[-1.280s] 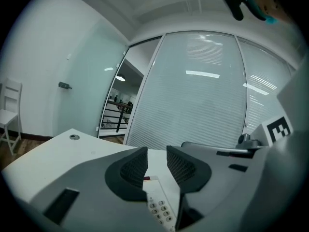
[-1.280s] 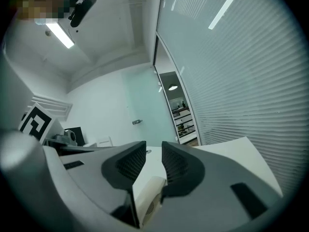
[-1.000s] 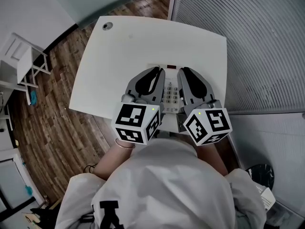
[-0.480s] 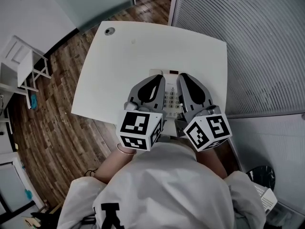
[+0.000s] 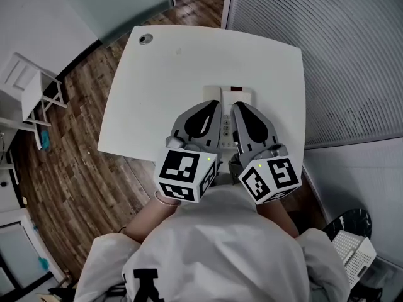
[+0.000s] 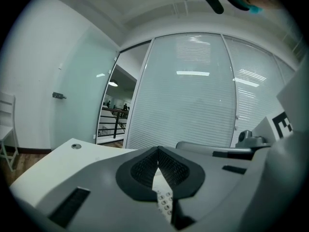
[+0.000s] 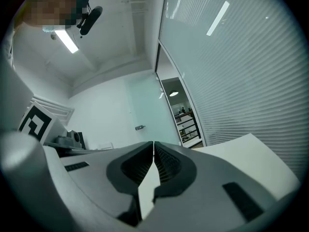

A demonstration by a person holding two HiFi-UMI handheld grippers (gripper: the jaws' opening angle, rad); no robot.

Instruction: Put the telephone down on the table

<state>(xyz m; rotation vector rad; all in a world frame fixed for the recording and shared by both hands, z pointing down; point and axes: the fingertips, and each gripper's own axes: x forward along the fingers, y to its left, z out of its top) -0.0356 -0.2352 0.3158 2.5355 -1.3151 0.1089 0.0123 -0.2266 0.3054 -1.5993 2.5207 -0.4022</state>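
A white telephone (image 5: 234, 95) with a small red display lies on the white table (image 5: 164, 87) near its right side. In the head view both grippers hover over the phone's near half, side by side, and cover most of it. My left gripper (image 5: 211, 104) is shut with nothing between its pads; its own view (image 6: 158, 149) shows the keypad (image 6: 164, 202) below the closed jaws. My right gripper (image 5: 239, 106) is also shut and holds nothing, and its jaw tips (image 7: 153, 143) meet over the pale phone surface.
A round cable hole (image 5: 146, 38) sits at the table's far left corner. A wall of blinds (image 5: 340, 61) runs along the right of the table. A white chair (image 5: 31, 90) stands on the wood floor at the left, and a white basket (image 5: 352, 251) sits at the lower right.
Both grippers have drawn back a little toward the person and closer together, so more of the telephone's far end now shows beyond their tips.
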